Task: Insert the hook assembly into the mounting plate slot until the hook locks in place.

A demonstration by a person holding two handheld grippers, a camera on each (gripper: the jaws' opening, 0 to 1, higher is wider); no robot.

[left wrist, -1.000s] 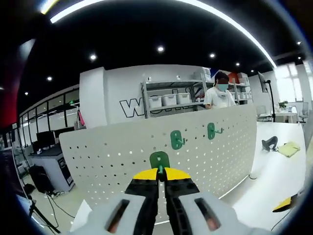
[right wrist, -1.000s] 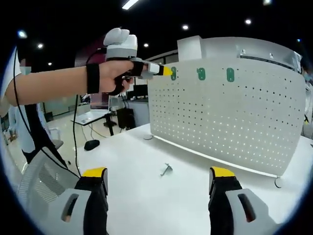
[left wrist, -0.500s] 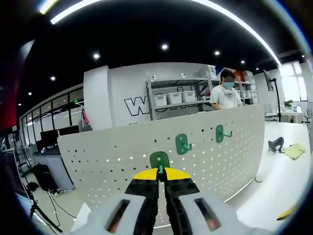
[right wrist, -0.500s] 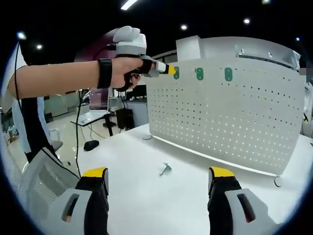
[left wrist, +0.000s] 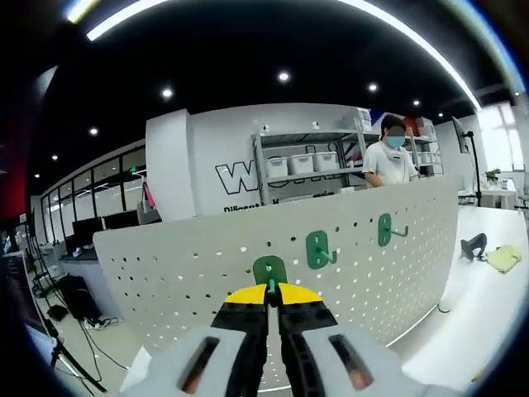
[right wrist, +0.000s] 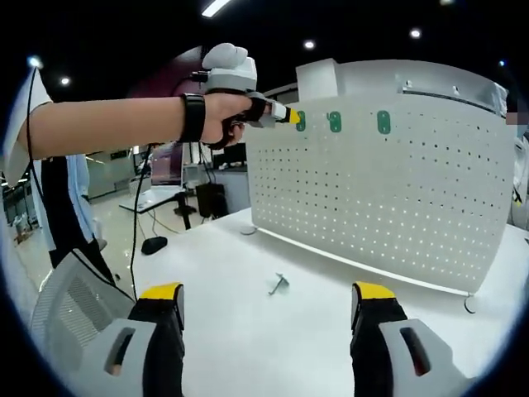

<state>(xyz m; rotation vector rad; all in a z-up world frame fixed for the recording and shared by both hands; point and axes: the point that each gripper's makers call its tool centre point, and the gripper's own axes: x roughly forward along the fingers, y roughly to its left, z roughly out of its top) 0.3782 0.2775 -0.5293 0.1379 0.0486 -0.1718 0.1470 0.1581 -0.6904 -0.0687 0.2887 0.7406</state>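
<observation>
One green hook (left wrist: 269,270) sits pinched in the left gripper's (left wrist: 271,291) tight jaws, right against the white board (left wrist: 190,265) ahead; the right gripper (right wrist: 269,299) gapes empty

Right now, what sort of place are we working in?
Probably an open-plan office or lab workshop: a metal shelving rack with white storage bins stands behind the white perforated pegboard panel, and desks with computer monitors sit along a glass-walled side.

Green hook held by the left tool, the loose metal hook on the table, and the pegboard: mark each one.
Green hook (left wrist: 269,269), left gripper view, its flat green plate.
Loose metal hook (right wrist: 279,284), right gripper view, its bent middle.
Pegboard (right wrist: 388,207), right gripper view, bare perforated face.
</observation>
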